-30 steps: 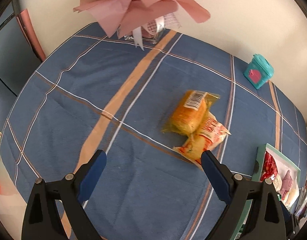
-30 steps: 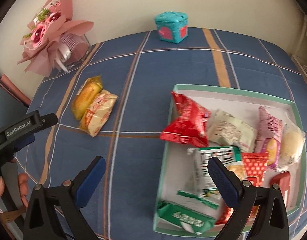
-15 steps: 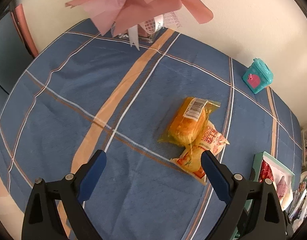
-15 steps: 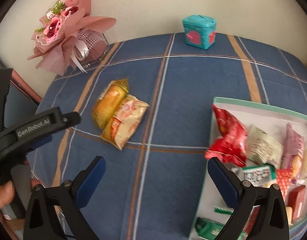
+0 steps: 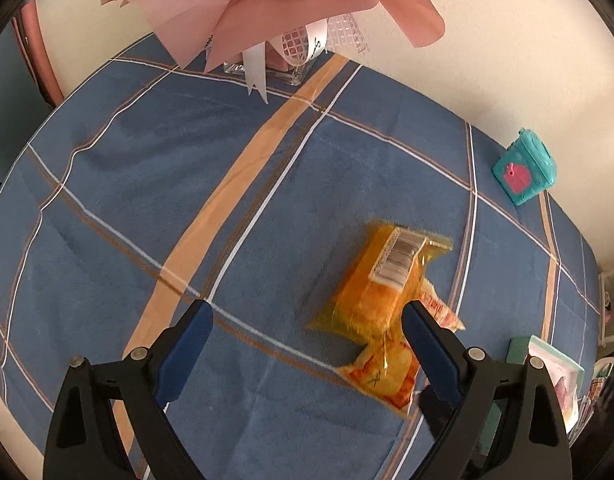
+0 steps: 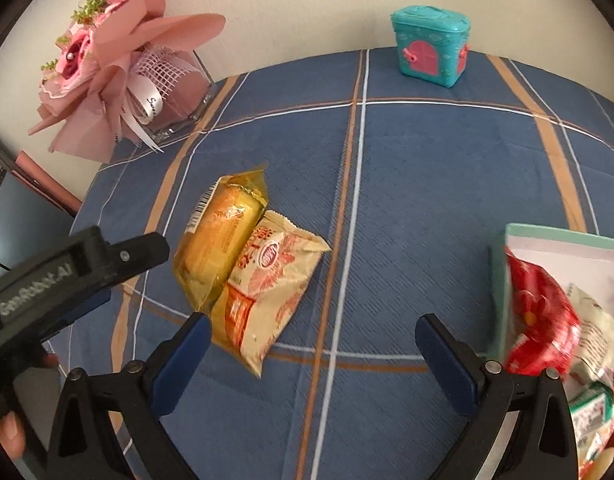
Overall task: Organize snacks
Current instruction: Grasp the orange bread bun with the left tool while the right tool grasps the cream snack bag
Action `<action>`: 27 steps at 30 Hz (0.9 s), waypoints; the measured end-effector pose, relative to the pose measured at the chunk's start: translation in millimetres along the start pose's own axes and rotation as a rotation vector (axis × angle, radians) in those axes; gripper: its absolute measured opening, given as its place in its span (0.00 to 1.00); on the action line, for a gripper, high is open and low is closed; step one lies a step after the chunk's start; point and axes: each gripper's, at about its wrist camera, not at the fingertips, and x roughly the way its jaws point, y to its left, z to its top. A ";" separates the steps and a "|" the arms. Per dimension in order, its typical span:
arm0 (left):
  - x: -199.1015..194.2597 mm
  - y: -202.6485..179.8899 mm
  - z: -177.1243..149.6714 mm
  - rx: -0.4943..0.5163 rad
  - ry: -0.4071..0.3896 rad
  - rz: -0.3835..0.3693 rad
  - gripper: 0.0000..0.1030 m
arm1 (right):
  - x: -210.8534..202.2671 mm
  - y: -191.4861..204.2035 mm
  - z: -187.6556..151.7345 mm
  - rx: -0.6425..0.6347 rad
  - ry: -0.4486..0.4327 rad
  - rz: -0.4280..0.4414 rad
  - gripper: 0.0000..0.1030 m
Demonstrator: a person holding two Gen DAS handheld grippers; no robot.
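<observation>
Two snack packs lie side by side on the blue plaid tablecloth: a yellow cake pack [image 5: 381, 286] [image 6: 217, 240] with a barcode label, and a cream and orange pack [image 5: 391, 372] [image 6: 271, 284] partly under it. My left gripper [image 5: 307, 348] is open and empty, its right finger just over the packs' near edge. It shows from the side at the left of the right wrist view [image 6: 63, 276]. My right gripper [image 6: 313, 354] is open and empty, just right of the cream pack. A mint-rimmed tray [image 6: 555, 238] [image 5: 519, 350] holds several snacks, a red pack [image 6: 541, 312] foremost.
A pink bouquet in a glass vase [image 6: 119, 80] [image 5: 267, 4] stands at the table's back left by the wall. A teal toy box [image 6: 431, 50] [image 5: 525, 172] stands at the back. A hand [image 6: 7, 428] holds the left gripper at the table's left edge.
Both grippers have moved closer to the two loose packs. The right view has swung left, so the tray slid to the frame's right edge. Both stay open.
</observation>
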 end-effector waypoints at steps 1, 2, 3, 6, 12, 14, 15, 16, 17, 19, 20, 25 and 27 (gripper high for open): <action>1.8 -0.8 0.6 0.001 -0.001 -0.001 0.93 | 3.1 1.2 1.3 -0.003 0.002 -0.001 1.00; 4.1 -1.5 1.2 0.002 0.001 -0.002 0.93 | 5.8 2.5 2.5 -0.005 0.003 -0.001 1.00; 7.0 -2.2 1.3 0.004 0.004 -0.003 0.93 | 8.7 3.5 3.8 -0.006 0.003 0.000 1.00; 13.2 -2.5 4.7 0.008 0.011 0.000 0.93 | 20.0 8.2 7.5 -0.018 0.006 -0.003 1.00; 18.0 -4.4 13.3 0.026 0.019 0.004 0.93 | 39.3 11.6 12.3 -0.010 0.015 0.004 1.00; 18.4 -6.0 16.5 0.034 0.018 0.003 0.93 | 42.2 14.8 13.6 -0.031 0.007 -0.014 1.00; 19.5 -7.6 18.1 0.041 0.019 0.000 0.93 | 43.5 16.6 14.5 -0.038 0.006 -0.019 1.00; 20.7 -8.7 19.8 0.046 0.021 -0.002 0.93 | 44.7 17.7 15.4 -0.045 0.004 -0.027 1.00; 22.1 -10.7 21.5 0.055 0.023 -0.006 0.93 | 45.2 17.6 15.8 -0.047 0.003 -0.033 1.00; 23.8 -13.9 24.1 0.072 0.026 -0.010 0.93 | 46.5 17.3 17.1 -0.051 -0.001 -0.037 0.99; 24.7 -15.6 25.3 0.079 0.030 -0.014 0.93 | 46.6 16.9 17.6 -0.053 -0.002 -0.039 0.99; 22.7 -23.4 29.4 0.106 0.023 -0.013 0.93 | 42.5 11.3 19.3 -0.054 -0.014 -0.059 0.83; 23.8 -24.5 29.2 0.108 0.025 -0.019 0.91 | 41.2 8.9 20.2 -0.055 -0.017 -0.070 0.76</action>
